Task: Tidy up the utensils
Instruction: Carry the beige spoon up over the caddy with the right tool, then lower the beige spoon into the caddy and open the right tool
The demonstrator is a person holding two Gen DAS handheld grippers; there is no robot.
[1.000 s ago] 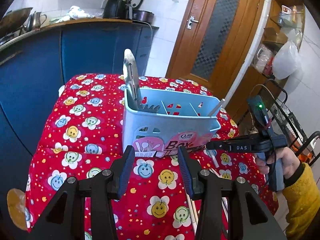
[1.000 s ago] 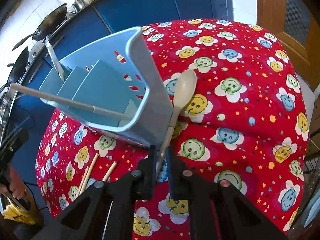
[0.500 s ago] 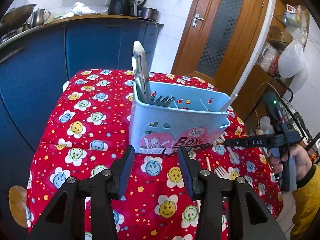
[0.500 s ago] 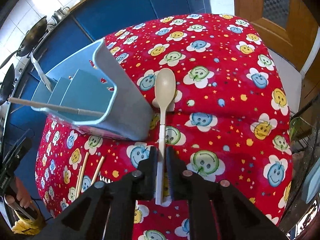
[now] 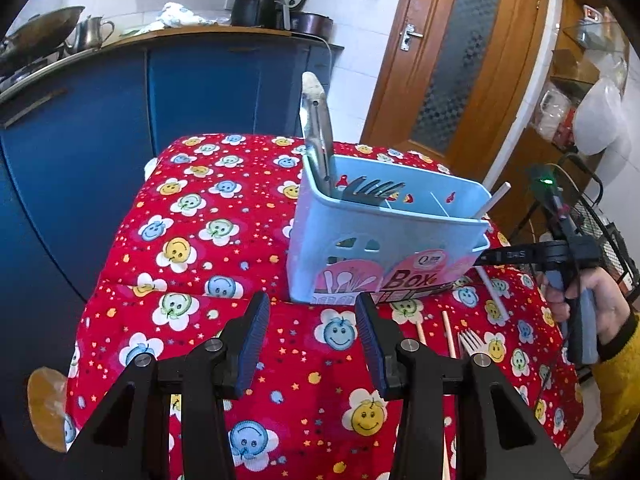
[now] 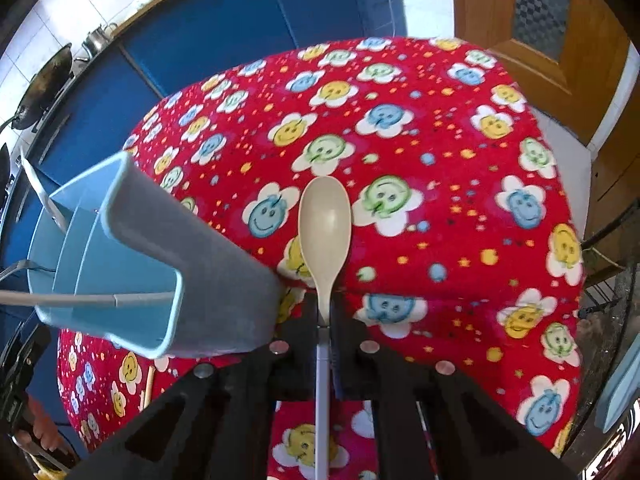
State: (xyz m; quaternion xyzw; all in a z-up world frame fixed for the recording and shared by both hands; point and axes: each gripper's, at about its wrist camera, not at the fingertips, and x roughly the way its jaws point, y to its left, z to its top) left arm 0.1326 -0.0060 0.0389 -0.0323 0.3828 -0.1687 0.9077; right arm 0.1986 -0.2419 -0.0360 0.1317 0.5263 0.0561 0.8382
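Note:
A light blue utensil box (image 5: pixel 384 248) stands on the red flowered tablecloth (image 5: pixel 208 240); it holds metal tongs (image 5: pixel 318 128), a dark fork (image 5: pixel 372 192) and a white stick (image 5: pixel 492 200). My left gripper (image 5: pixel 312 332) is open and empty, just in front of the box. My right gripper (image 6: pixel 326 312) is shut on the handle of a cream spoon (image 6: pixel 325 228) and holds it above the cloth, right beside the box (image 6: pixel 160 272). In the left wrist view the right gripper (image 5: pixel 516 256) reaches in behind the box's right end.
Wooden chopsticks (image 5: pixel 448 332) and a cream fork (image 5: pixel 472 344) lie on the cloth right of the left gripper. Blue cabinets (image 5: pixel 120 120) stand behind the table, a wooden door (image 5: pixel 460 60) at the back right, a wire rack (image 5: pixel 600 216) at the right.
The right gripper has lifted the cream spoon off the cloth and swung it clear of the box's side. The left gripper has drifted left, so the box sits further right in its view.

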